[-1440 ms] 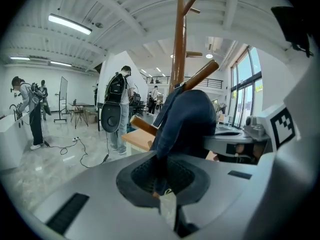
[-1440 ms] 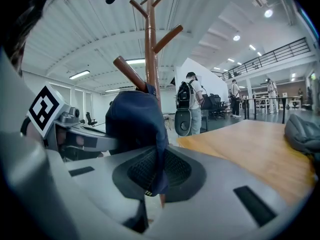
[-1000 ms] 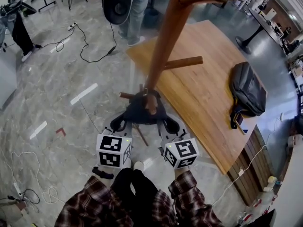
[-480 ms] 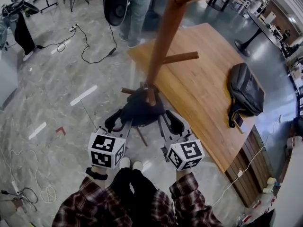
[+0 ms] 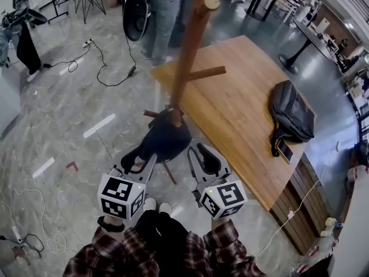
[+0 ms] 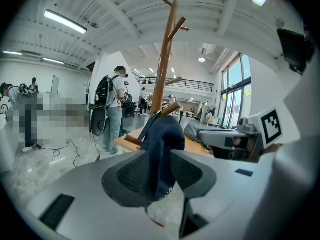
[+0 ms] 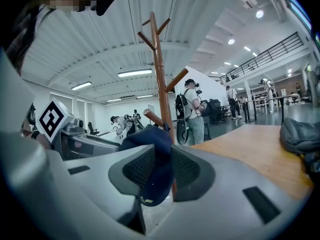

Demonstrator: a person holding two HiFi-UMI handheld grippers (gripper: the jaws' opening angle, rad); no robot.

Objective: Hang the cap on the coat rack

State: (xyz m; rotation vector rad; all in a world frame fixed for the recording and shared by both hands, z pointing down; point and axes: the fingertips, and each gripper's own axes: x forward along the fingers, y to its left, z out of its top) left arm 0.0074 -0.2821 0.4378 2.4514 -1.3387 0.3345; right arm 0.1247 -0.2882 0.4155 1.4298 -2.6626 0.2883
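Soft navy cap (image 5: 167, 142) on round wooden peg (image 5: 174, 119)

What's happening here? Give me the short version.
A person with a gripper in each hand is hanging a dark cap on a wooden coat rack. The cap sits over a low peg, and neither gripper is pinching it. The left gripper has just been opening its jaws. They stand apart, and the cap's edge lines up with the gap without being pressed. The right gripper is open too, just short of the cap.
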